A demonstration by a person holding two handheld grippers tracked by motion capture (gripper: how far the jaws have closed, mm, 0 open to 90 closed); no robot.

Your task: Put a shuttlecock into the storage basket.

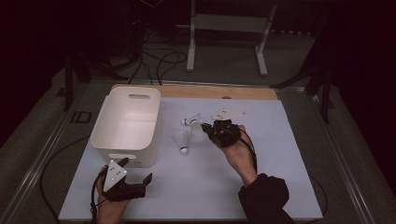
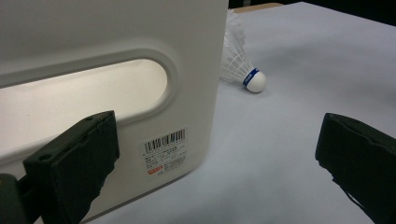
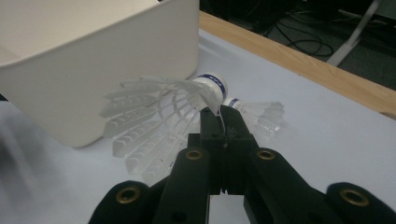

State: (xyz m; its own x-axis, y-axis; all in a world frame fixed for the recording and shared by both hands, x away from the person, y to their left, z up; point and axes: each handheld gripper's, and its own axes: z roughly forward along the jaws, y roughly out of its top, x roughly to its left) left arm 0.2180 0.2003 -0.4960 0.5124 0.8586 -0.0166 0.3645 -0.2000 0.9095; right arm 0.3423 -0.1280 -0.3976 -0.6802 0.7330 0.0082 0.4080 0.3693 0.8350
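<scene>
My right gripper (image 1: 205,128) (image 3: 223,112) is shut on the skirt edge of a white shuttlecock (image 3: 159,116) (image 1: 198,134), just under its blue-banded cork, and holds it a little above the white sheet. A second shuttlecock (image 3: 259,114) (image 1: 190,121) lies on the sheet just beyond the jaw tips. A third shuttlecock (image 1: 182,142) (image 2: 243,70) lies closer to the bin, cork toward the person. The white bin (image 1: 126,126) (image 2: 93,56) (image 3: 88,70) stands at the left, with nothing visible in it. My left gripper (image 1: 135,170) (image 2: 215,128) rests open at the bin's near right corner.
A wooden strip (image 1: 196,91) (image 3: 299,65) runs along the table's far edge. The white sheet (image 1: 261,163) is bare on the right and near sides. Beyond the table, cables and a metal stand (image 1: 229,28) sit on the floor.
</scene>
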